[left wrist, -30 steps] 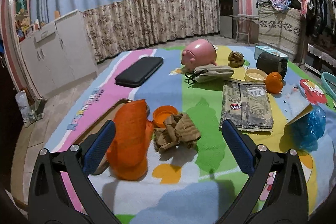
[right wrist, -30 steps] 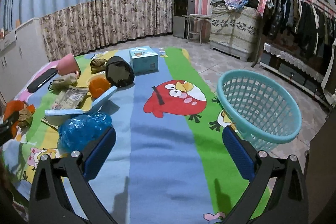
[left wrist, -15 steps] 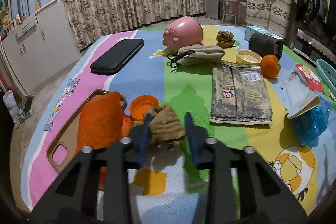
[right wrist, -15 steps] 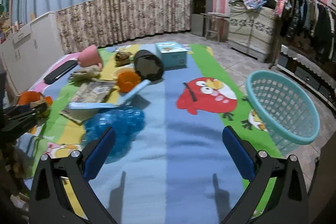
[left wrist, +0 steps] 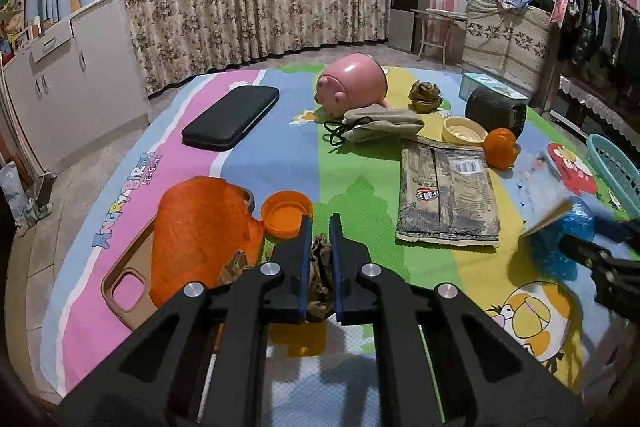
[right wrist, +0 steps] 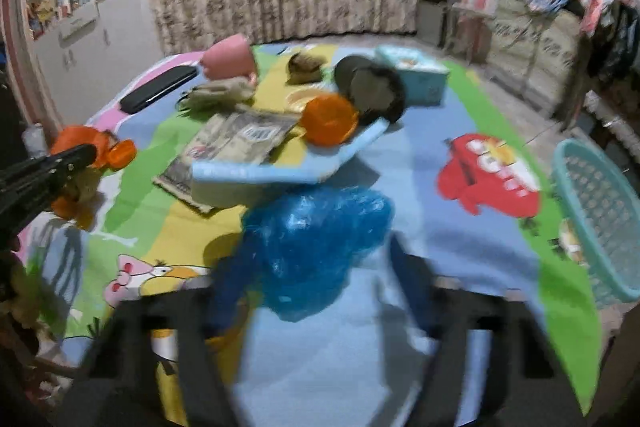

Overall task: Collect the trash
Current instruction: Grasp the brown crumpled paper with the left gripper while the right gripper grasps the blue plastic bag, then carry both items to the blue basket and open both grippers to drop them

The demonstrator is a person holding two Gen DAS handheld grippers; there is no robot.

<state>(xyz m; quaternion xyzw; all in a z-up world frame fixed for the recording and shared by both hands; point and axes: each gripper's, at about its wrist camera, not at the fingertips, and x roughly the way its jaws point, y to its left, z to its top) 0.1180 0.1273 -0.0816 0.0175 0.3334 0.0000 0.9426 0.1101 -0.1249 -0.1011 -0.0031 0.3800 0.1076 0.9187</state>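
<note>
My left gripper (left wrist: 320, 223) is shut on a crumpled brown paper wad (left wrist: 320, 259) on the colourful mat, beside an orange mesh bag (left wrist: 200, 227) and an orange lid (left wrist: 286, 213). In the blurred right wrist view, a crumpled blue plastic bag (right wrist: 316, 223) lies between the fingers of my right gripper (right wrist: 320, 247). Its jaws are closing, and the right finger still looks apart from the bag. A teal mesh basket (right wrist: 600, 195) stands at the mat's right edge. The right gripper (left wrist: 600, 251) also shows at the right of the left wrist view, at the blue bag (left wrist: 560, 239).
A pale blue booklet (right wrist: 280, 171) leans over the blue bag. Behind lie a flat printed wrapper (left wrist: 448, 195), an orange ball (left wrist: 500, 147), a small bowl (left wrist: 464, 129), a black cylinder (left wrist: 496, 107), a pink piggy bank (left wrist: 352, 83), a black case (left wrist: 232, 119) and another brown wad (left wrist: 424, 93). A wooden board (left wrist: 124, 287) lies under the orange bag.
The left jaws went from wide open to shut on the brown paper wad. The right gripper swung left and down from the basket side to the blue bag, and its jaws narrowed around it.
</note>
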